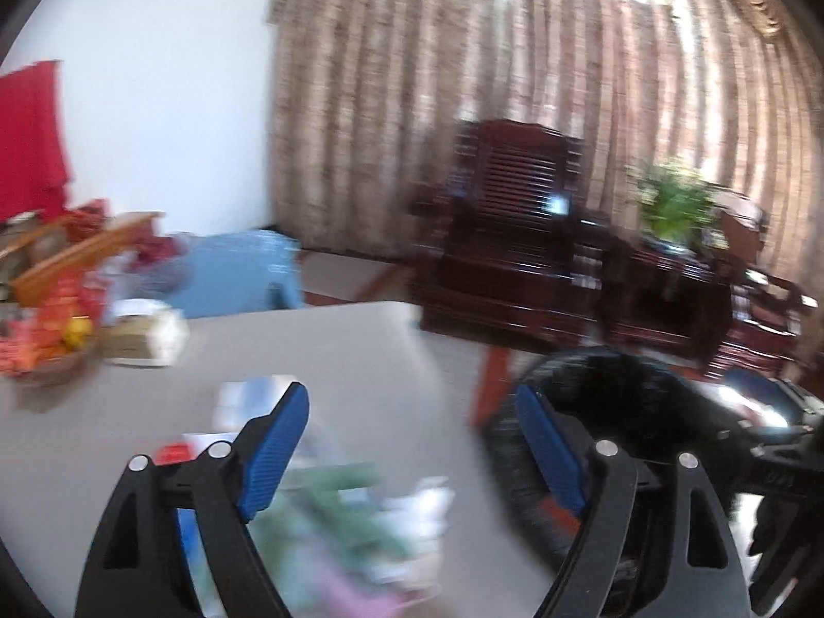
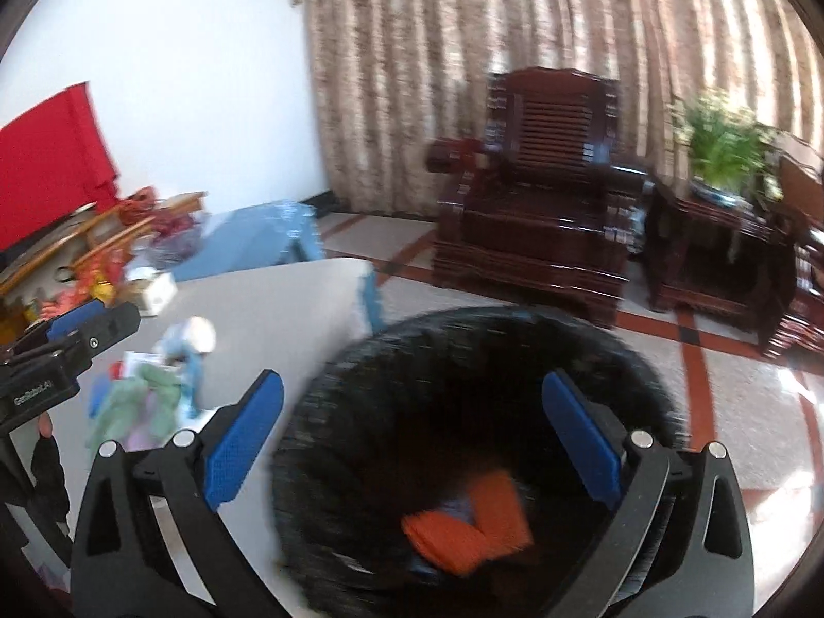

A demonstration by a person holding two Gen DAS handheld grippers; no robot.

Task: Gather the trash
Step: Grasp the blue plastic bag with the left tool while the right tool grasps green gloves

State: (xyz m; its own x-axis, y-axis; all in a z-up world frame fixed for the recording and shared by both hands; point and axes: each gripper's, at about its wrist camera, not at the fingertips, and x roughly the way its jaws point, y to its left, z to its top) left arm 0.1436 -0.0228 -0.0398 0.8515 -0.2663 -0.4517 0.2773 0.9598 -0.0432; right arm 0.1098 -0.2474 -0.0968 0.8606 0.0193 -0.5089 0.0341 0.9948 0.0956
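Note:
My left gripper (image 1: 412, 443) is open and empty above a blurred pile of trash (image 1: 355, 525) on the grey table (image 1: 319, 350): green, white and pink wrappers. A black mesh bin (image 2: 463, 412) stands beside the table's right edge; it also shows in the left wrist view (image 1: 618, 401). My right gripper (image 2: 412, 427) is open and empty above the bin, which holds orange wrappers (image 2: 463, 525). The trash pile (image 2: 149, 401) lies left of it on the table (image 2: 268, 309). The left gripper (image 2: 67, 340) shows at the left edge of the right wrist view.
A basket of red and orange items (image 1: 46, 340) and a white box (image 1: 149, 335) sit at the table's far left. A blue stool (image 1: 247, 273), a dark wooden armchair (image 1: 515, 237), a side table with a plant (image 1: 669, 206) and curtains stand behind.

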